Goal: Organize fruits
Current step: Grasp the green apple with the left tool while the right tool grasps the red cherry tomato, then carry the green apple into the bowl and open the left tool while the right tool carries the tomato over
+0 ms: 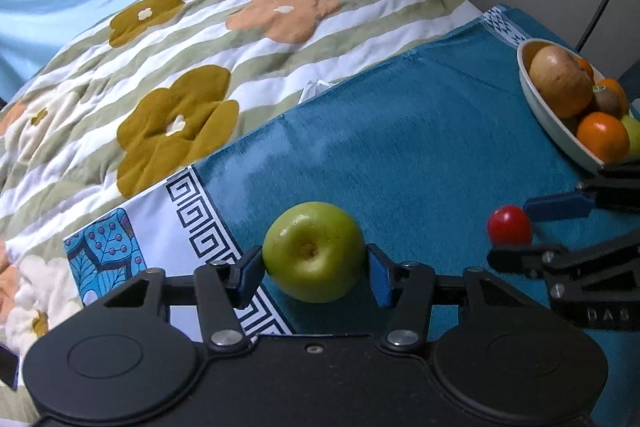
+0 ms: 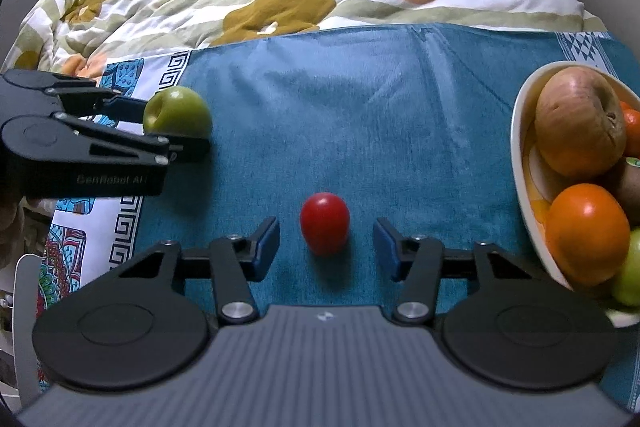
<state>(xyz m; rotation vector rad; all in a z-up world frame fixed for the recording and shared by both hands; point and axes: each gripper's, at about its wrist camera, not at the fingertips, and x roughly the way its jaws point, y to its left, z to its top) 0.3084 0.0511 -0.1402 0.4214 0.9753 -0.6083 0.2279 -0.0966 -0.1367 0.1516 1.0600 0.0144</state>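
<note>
Closest to the left wrist lens, the left gripper (image 1: 314, 267) has its blue pads pressed to both flanks of a round green apple (image 1: 314, 251), so I judge it clamped on that fruit, which sits low over the teal towel (image 1: 400, 131) near its patterned border. At 3 o'clock from the apple, the right gripper (image 2: 326, 247) stands with its jaws wide apart around a small red tomato-like fruit (image 2: 325, 223); neither pad touches it, and the fruit rests on the towel between them.

Both fruits seem bound for the cream oval ceramic bowl (image 2: 520, 131) at 2 o'clock, already heaped with a brown apple, oranges and a kiwi. To do this well, the right pads should close gently and centred, since the small round fruit could roll or squash. The apple should be carried level and set into a gap, not dropped on the pile.
</note>
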